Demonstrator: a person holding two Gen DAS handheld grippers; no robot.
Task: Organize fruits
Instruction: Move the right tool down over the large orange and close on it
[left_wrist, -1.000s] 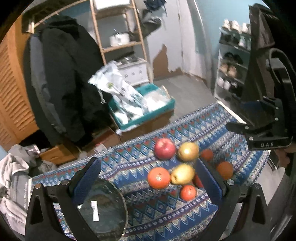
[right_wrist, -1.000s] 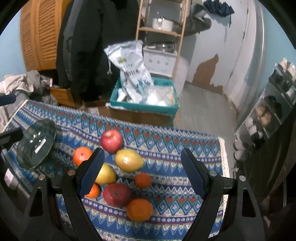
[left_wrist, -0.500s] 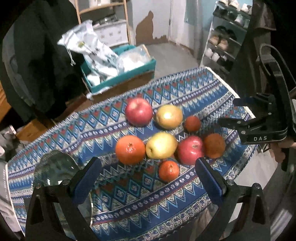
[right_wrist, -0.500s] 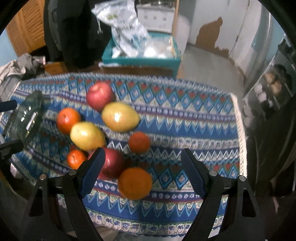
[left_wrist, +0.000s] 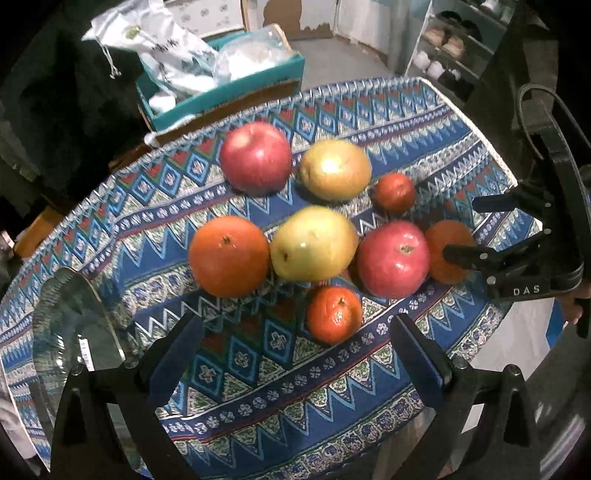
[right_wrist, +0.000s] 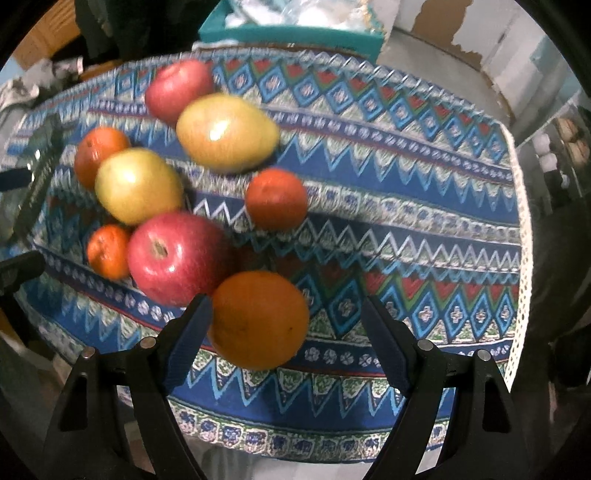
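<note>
Several fruits lie in a cluster on the patterned cloth (left_wrist: 406, 122). In the left wrist view a small tangerine (left_wrist: 334, 308) sits just beyond my open left gripper (left_wrist: 295, 354), with a large orange (left_wrist: 229, 256), a yellow pear (left_wrist: 314, 243) and a red apple (left_wrist: 393, 258) behind it. Farther back are another red apple (left_wrist: 255, 157) and a yellow-green fruit (left_wrist: 334, 170). My right gripper (right_wrist: 284, 339) is open, with an orange (right_wrist: 258, 319) between its fingers, close to the left one. A red apple (right_wrist: 177, 258) lies beside that orange.
A glass plate (left_wrist: 70, 332) rests on the cloth at the left. Beyond the table's far edge stands a teal box (left_wrist: 229, 81) with bags in it, and a shoe rack (left_wrist: 443, 48) is at the right. The cloth's lace edge (right_wrist: 521, 221) marks the right side.
Both grippers have come down and closer to the fruit cluster. The orange now sits between the right gripper's fingers. The fruits have not moved.
</note>
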